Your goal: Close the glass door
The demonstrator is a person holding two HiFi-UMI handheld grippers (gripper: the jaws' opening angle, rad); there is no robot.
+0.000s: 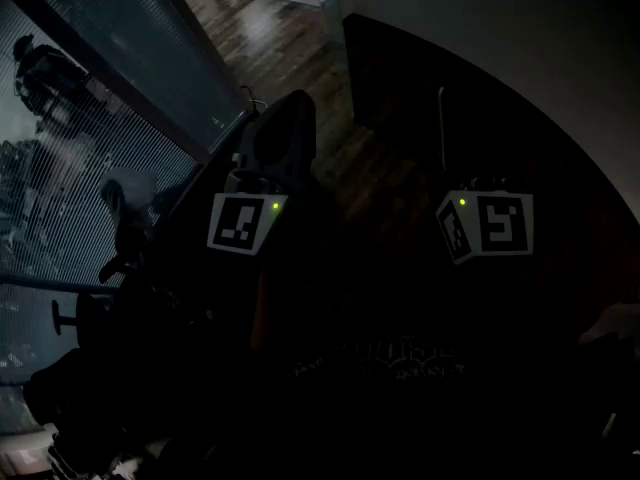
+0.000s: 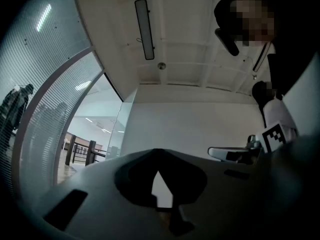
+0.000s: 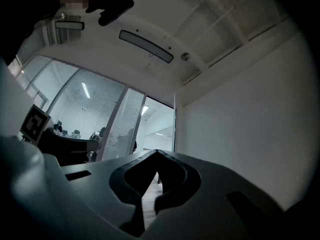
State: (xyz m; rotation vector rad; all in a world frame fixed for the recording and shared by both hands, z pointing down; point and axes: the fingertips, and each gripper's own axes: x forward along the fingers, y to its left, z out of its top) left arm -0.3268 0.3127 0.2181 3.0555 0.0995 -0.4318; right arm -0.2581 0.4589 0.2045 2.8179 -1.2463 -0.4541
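The left gripper [image 2: 159, 154] is showing both dark jaws pressed together at their tips, clenched on nothing, with only white wall visible through the small gap lower down. The right gripper [image 3: 157, 155] is likewise clenched, jaws meeting at the tip and carrying nothing. In the dim head view both grippers are pointing forward side by side and slightly upward, each wearing a white cube with black square markers, the left cube [image 1: 245, 223] and the right cube [image 1: 487, 225] sitting well apart. The clear glass door [image 2: 128, 126] is standing open ahead of the grippers, seen almost edge-on just beside the plain white wall [image 3: 240, 134], and neither gripper is touching it. Left of the door the doorway is giving onto a bright hall where a dark railing [image 2: 80, 151] is showing. Further left, a tall glass partition with fine horizontal frosted stripes [image 1: 90, 188] is running along the room's left side, and a dark figure of a person [image 2: 15, 109] is standing behind it. A brown wooden plank floor [image 1: 260, 28] is stretching away at the top of the head view. A long narrow ceiling lamp [image 2: 144, 29] is hanging overhead, unlit.
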